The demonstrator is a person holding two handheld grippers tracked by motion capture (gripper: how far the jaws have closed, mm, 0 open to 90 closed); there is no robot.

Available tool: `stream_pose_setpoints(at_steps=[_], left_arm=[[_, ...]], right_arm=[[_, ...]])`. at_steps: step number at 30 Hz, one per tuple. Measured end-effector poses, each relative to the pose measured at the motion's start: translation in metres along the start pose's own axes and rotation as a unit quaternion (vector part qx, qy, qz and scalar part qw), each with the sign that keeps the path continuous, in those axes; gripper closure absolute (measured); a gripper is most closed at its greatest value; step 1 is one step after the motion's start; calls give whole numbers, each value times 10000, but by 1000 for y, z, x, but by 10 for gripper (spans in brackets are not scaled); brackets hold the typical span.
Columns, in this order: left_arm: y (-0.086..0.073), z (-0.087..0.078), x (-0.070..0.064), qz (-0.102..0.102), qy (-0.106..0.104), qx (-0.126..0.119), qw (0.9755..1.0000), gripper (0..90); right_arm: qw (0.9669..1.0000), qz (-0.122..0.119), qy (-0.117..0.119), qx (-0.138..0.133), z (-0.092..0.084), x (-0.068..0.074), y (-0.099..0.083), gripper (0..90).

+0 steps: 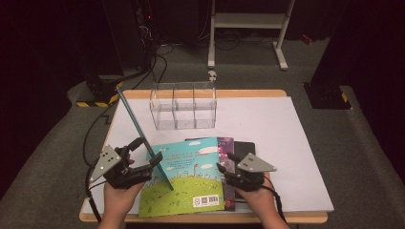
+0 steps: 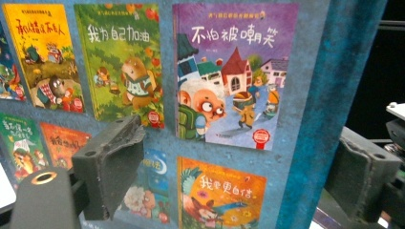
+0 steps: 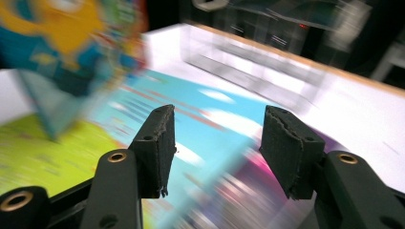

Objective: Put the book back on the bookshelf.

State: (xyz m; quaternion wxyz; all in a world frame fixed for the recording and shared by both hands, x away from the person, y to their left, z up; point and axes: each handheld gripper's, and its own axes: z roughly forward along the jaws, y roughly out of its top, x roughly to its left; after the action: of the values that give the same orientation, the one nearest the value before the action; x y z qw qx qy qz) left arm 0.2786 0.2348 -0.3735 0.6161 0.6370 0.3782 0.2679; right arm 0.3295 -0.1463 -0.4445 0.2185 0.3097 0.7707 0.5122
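My left gripper (image 1: 154, 163) is shut on a thin blue book (image 1: 138, 126), which it holds upright and leaning, edge-on in the high view. In the left gripper view the blue book's (image 2: 315, 95) back cover, printed with several small cover pictures, passes between the jaws of the left gripper (image 2: 241, 136). A green and blue picture book (image 1: 186, 176) lies flat on the table. My right gripper (image 1: 227, 162) is open and holds nothing. It hovers over the picture book's right edge and a purple book (image 1: 225, 143) beneath. In the blurred right gripper view the right gripper (image 3: 217, 124) hangs above the picture book (image 3: 200, 105).
A clear three-compartment organizer (image 1: 184, 107) stands at the back middle of the white table top (image 1: 277, 143). A dark book (image 1: 244, 145) lies beside the purple one. Cables run over the floor at the left, and a white stand is behind the table.
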Motion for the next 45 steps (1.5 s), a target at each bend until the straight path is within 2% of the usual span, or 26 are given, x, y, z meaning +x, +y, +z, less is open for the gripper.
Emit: stream_pose_setpoints(at_steps=[1, 2, 3, 4, 5, 6, 8, 11, 16, 19, 24, 26, 30, 33, 35, 37, 38, 39, 40, 43, 44, 45], left_arm=[[-2, -7, 1, -49, 25, 7, 10000, 174], [-2, -7, 1, -49, 25, 7, 10000, 174], [-2, -10, 3, -100, 27, 32, 9999, 175], [-2, -13, 4, -142, 29, 81, 9999, 178], [-1, -16, 6, -170, 51, 143, 9997, 178], [0, -20, 8, -217, 133, 256, 9993, 198], [1, -22, 8, -215, 181, 301, 9992, 217], [3, -28, 10, -226, 289, 457, 9983, 226], [6, -32, 9, -224, 391, 615, 9971, 291], [7, -38, 10, -123, 503, 665, 9964, 365], [6, -44, 13, -86, 549, 640, 9964, 455], [5, -49, 16, -112, 587, 604, 9964, 496], [3, -54, 19, -142, 622, 552, 9964, 566], [3, -58, 22, -81, 726, 528, 9959, 661], [3, -63, 24, -35, 893, 473, 9949, 709], [2, -64, 24, -36, 974, 441, 9943, 763], [2, -68, 26, 121, 1210, 403, 9918, 784], [2, -68, 26, 121, 1210, 403, 9918, 797], [1, -70, 27, 243, 1358, 392, 9897, 805], [-1, -71, 27, 326, 1359, 362, 9895, 808], [-1, -71, 26, 410, 1401, 366, 9886, 808], [-2, -72, 24, 606, 1549, 378, 9853, 826]], right_arm=[[9998, 110, -157, 11, -9, -13, -12, 447], [9998, 110, -157, 11, -9, -13, -12, 447], [9992, 159, -358, -50, -17, -22, -24, 441], [9988, 232, -432, -82, -21, -25, -30, 442], [9988, 232, -432, -82, -21, -25, -30, 442], [9981, 421, -441, -16, -24, -32, -37, 442], [9980, 426, -473, -15, -25, -34, -39, 442], [9968, 654, -426, -178, -29, -41, -39, 443], [9967, 705, -361, -186, -31, -43, -40, 444], [9959, 785, -361, -256, -34, -44, -39, 445], [9952, 858, -377, -284, -36, -47, -41, 446], [9943, 963, -387, -262, -35, -48, -42, 447], [9941, 979, -400, -239, -34, -48, -42, 448], [9941, 986, -404, -218, -34, -47, -43, 448], [9940, 998, -405, -214, -34, -47, -43, 449], [9941, 991, -396, -217, -34, -47, -43, 449], [9941, 989, -398, -222, -34, -47, -43, 449], [9941, 989, -398, -222, -34, -47, -43, 449], [9938, 1015, -400, -228, -35, -47, -43, 449], [9937, 1016, -400, -244, -35, -48, -43, 449], [9937, 1016, -400, -244, -35, -48, -43, 449], [9935, 1032, -400, -248, -35, -48, -43, 450]])
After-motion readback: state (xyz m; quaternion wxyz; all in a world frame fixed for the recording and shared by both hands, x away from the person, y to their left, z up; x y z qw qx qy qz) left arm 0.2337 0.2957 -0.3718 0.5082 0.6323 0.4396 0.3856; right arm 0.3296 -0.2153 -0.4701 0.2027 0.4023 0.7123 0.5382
